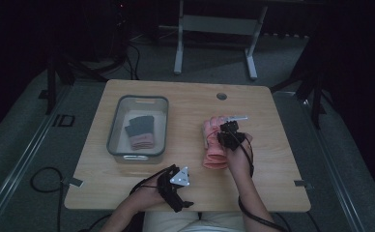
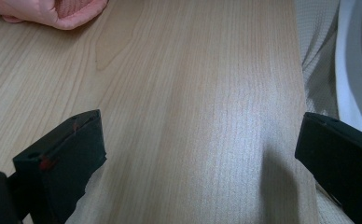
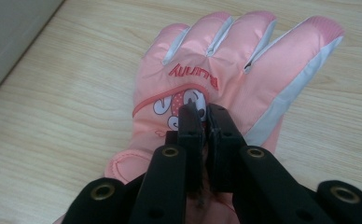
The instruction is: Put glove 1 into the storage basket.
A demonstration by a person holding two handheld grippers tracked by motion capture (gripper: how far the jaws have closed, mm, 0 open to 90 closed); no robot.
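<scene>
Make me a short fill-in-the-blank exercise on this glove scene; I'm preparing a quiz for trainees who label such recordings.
1. The right gripper has its jaws closed on the back of a ____ glove lying on the table.
2. The left gripper hovers over bare wood with its jaws ____.
3. A second glove lies inside the clear ____ at the table's left.

Missing words: pink; open; bin

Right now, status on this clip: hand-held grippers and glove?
Right hand-held gripper shut on pink glove. Left hand-held gripper open over bare table. Nothing in the way.
</scene>
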